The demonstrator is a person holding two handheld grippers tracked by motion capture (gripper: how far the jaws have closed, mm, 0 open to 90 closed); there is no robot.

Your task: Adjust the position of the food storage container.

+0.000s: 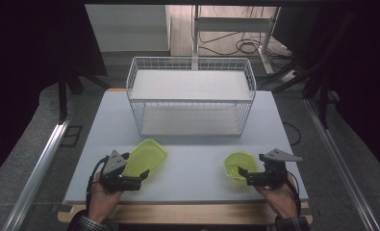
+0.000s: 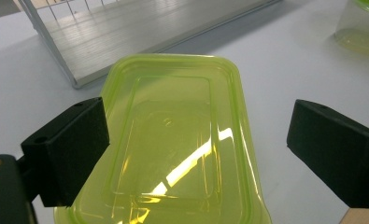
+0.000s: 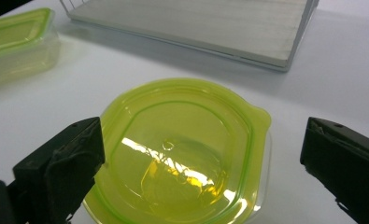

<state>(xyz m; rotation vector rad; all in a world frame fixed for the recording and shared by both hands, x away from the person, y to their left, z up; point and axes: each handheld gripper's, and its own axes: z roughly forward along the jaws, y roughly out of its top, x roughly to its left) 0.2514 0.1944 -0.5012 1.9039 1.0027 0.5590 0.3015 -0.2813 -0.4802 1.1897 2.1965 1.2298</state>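
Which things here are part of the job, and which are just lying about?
In the job:
- rectangular green-lidded box, between the left hand-held gripper's open jaws
- round green-lidded box, between the right hand-held gripper's open jaws

Lying about, as far as I can judge:
- wire basket, untouched
- cables on the floor behind

Setting: lab or test bay; black curtains [image 1: 29, 53] at 9 and 3 o'clock. Loose cables [image 1: 240, 45] on floor at 12 o'clock; aluminium rails [image 1: 38, 163] flanking table [image 1: 192, 178].
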